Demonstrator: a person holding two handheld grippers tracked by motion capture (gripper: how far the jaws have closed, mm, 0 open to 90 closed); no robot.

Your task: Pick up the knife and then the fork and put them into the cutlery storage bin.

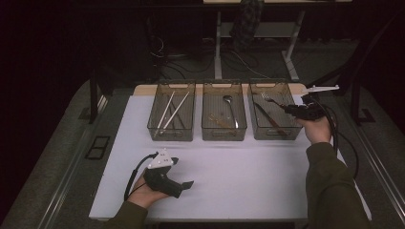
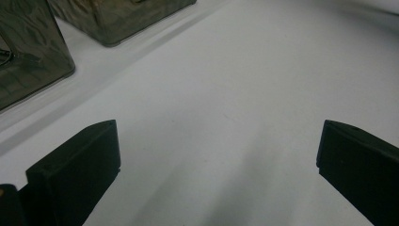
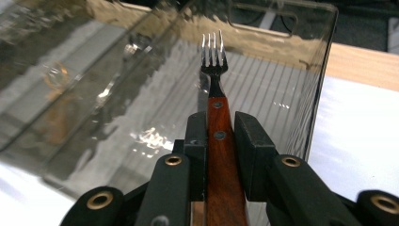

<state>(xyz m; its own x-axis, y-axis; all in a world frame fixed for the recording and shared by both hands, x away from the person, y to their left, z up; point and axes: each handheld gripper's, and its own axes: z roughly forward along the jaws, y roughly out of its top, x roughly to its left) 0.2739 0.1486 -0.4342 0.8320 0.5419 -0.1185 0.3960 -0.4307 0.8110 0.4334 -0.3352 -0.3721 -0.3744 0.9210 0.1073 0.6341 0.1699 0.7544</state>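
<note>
**Fork clamped by its wooden handle over the right-hand bin**

Starting at our left, the left gripper (image 1: 184, 183) rests low over the white table (image 1: 239, 181) with its jaws standing wide apart and nothing between them; in its own view we see bare tabletop ahead and the corners of two smoky bins up and to its left.

Ahead of that gripper stand three bins in a row: the left bin (image 1: 172, 131) with pale chopsticks (image 1: 173, 109), the middle bin (image 1: 224, 132) with a spoon (image 1: 229, 106), and the right bin (image 1: 276, 132).

At our right, the right gripper (image 3: 220, 136) is closed on the fork (image 3: 214, 70), jaws pressed to either side of the riveted wooden handle, tines pointing straight ahead of it over the right bin.

We judge the fork light and rigid. The wood should give the pads better friction than the polished steel neck would, so the handle is the right place to hold. With so much length ahead of the jaws it could pivot if bumped against the bin wall.

Hard to make out: how much handle lies behind the jaws, and what the dark item already lying in the right bin is. The bin's rippled walls blur whatever sits to the left of the fork.
</note>
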